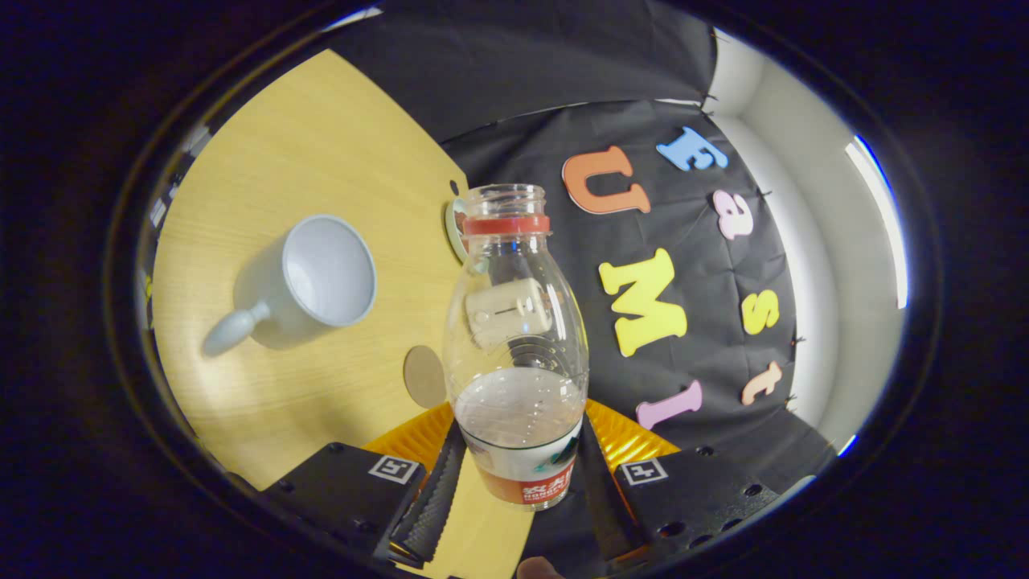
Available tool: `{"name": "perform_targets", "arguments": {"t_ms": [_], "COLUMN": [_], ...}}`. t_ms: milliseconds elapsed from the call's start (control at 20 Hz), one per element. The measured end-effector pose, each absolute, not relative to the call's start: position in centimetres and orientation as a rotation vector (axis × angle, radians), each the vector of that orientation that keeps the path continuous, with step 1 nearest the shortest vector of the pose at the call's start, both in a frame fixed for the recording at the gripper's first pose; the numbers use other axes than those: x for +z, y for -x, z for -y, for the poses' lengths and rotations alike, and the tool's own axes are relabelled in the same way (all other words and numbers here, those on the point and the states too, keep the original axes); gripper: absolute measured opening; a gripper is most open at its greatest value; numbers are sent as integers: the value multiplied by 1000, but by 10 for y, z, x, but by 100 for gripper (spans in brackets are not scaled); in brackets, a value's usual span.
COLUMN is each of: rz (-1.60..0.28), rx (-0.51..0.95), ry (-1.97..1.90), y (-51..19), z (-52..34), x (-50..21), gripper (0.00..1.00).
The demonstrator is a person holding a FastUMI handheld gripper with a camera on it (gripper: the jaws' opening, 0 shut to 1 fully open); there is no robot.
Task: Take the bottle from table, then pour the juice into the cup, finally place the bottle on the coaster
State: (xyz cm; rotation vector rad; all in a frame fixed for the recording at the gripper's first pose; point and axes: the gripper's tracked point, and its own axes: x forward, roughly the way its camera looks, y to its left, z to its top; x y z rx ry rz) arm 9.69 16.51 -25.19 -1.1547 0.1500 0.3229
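Clear plastic, the bottle (516, 338) stands at the centre of the frame, clamped between the two fingers of the tongs (514, 482), which press on its lower body from either side at the bottom of the view. It has no cap; a red ring sits round its open neck, and a low pool of pale juice lies in its lower part above a white and red label (the print is left unread). Left of the bottle, in the middle left of the frame, a white cup (309, 277) rests on the wooden table (321, 145), its mouth turned toward the camera, its handle pointing to the lower left, its inside looking empty. A small round brown coaster (422, 376) lies on the table just beside the bottle's left flank, between the cup and the left finger. Behind the bottle's neck a pale round rim peeks out; I cannot tell what it is.
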Motion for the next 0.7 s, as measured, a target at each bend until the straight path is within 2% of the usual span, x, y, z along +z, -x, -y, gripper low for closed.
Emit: {"name": "perform_targets", "arguments": {"t_ms": [350,700], "rz": [-157,-104], "rx": [304,312], "ry": [738,353], "y": [-85,-111], "z": [-157,-153], "x": [-211,-148], "gripper": [76,76]}}
